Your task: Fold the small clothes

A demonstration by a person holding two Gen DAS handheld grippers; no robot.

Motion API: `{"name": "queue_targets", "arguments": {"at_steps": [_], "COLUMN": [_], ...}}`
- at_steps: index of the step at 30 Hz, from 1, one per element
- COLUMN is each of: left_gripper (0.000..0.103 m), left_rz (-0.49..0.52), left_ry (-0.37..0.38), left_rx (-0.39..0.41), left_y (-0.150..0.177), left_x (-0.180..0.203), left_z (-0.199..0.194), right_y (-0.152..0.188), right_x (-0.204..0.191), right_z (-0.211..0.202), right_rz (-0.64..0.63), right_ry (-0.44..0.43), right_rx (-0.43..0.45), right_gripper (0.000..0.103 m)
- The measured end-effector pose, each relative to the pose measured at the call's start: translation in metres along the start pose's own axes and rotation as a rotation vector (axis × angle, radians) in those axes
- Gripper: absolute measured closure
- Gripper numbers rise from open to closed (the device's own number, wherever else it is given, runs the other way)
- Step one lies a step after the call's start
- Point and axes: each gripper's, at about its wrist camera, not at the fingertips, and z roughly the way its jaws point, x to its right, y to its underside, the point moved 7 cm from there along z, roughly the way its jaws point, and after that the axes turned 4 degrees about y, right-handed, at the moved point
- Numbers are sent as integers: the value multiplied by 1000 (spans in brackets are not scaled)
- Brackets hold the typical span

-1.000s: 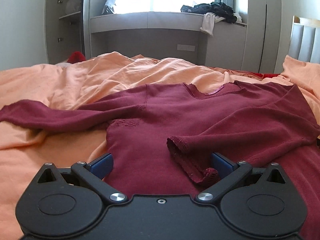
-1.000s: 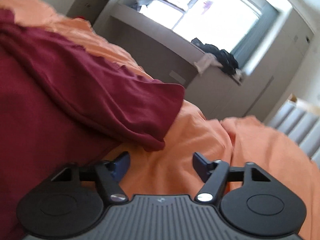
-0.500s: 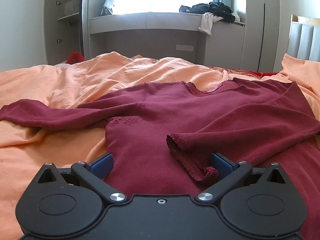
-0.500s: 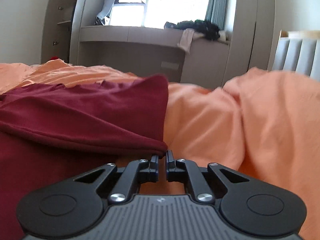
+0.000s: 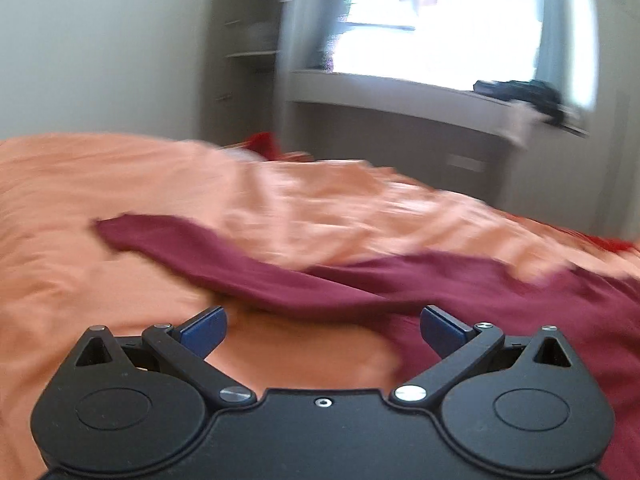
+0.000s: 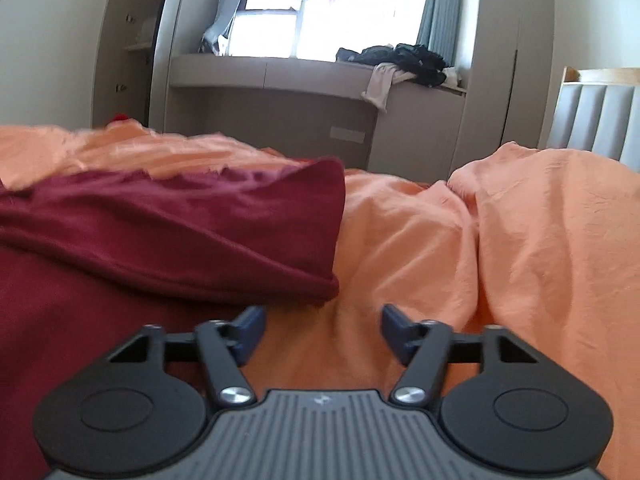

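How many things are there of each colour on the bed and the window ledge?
Dark red: 1, the sweater
Orange: 1, the bedsheet
Black: 1, the pile of clothes on the ledge
Pale: 1, the cloth hanging off the ledge
Total: 4

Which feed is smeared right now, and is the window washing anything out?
Left wrist view: heavy motion blur, the maroon sweater and orange bedding are streaked, window blown out white. Right wrist view: much sharper, sweater fold readable; window overexposed, clothes pile on the ledge in dark contrast.
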Motion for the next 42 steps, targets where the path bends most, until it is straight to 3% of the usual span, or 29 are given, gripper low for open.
{"name": "queue_targets", "arguments": {"at_steps": [1,4,8,11,16,19,21,23,24,25,29,33,36,42], "left_gripper": [0,0,0,3,15,35,68,79,90,92,98,98,99,99], "left_rz": [-27,-105,-179,-271,-439,-434,-465,-519,-532,-535,-482,-330,-219,26], "left_ry": [-38,-134,-149,-211,-290,-313,-308,-302,-298,-287,-269,-202,-111,152], "left_rx": [-19,-46,-105,-162,-151,-141,-157,-158,-146,-135,-68,83,174,300], "left_y": [-8,-30,-49,-54,-52,-58,-57,-55,-55,-56,-66,-95,-117,-147], "left_x": [-19,-74,-130,-172,-220,-222,-224,-230,-233,-234,-227,-197,-160,-53], "left_z": [8,33,68,97,117,126,134,141,143,145,141,118,96,41], "right_y": [-3,-9,-14,-15,-19,-20,-19,-17,-16,-15,-15,-16,-17,-23], "right_x": [0,-1,-6,-14,-26,-33,-37,-40,-42,-43,-45,-43,-42,-38], "right_z": [-5,-15,-20,-21,-26,-28,-28,-27,-26,-26,-26,-27,-31,-41], "right_rz": [8,37,122,159,157,139,130,120,114,108,97,105,110,124], "right_ry": [2,-26,-100,-151,-184,-188,-185,-182,-183,-182,-174,-172,-169,-174], "right_rx": [15,54,90,108,155,175,176,171,170,169,172,181,195,222], "right_gripper": [8,0,0,0,0,0,0,0,0,0,0,0,0,0]}}
